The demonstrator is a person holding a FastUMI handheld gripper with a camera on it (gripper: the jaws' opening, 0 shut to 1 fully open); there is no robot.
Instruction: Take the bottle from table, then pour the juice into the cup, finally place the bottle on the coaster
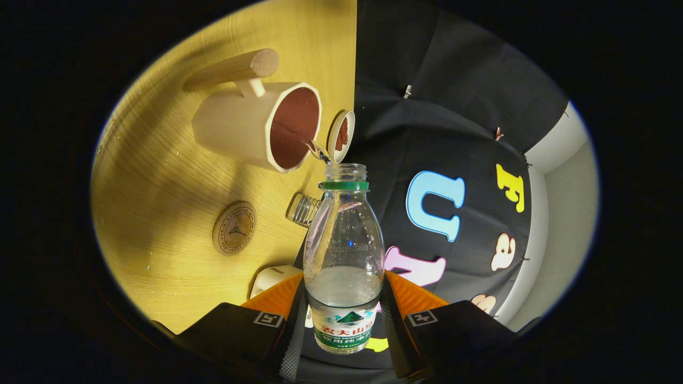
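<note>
Bottle gripped between both fingers, which press its lower body. Its open mouth points at the cup beyond; coaster lies on the surface nearby.

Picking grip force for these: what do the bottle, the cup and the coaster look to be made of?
Bottle, held between the gripper fingers: clear thin plastic, glossy, see-through walls with a green neck ring.
Cup: likely pale wood, matte, with a dowel-like handle and dark reddish inside.
Coaster: a round disc, seemingly wood or cork, matte, with an engraved-looking mark.
</note>
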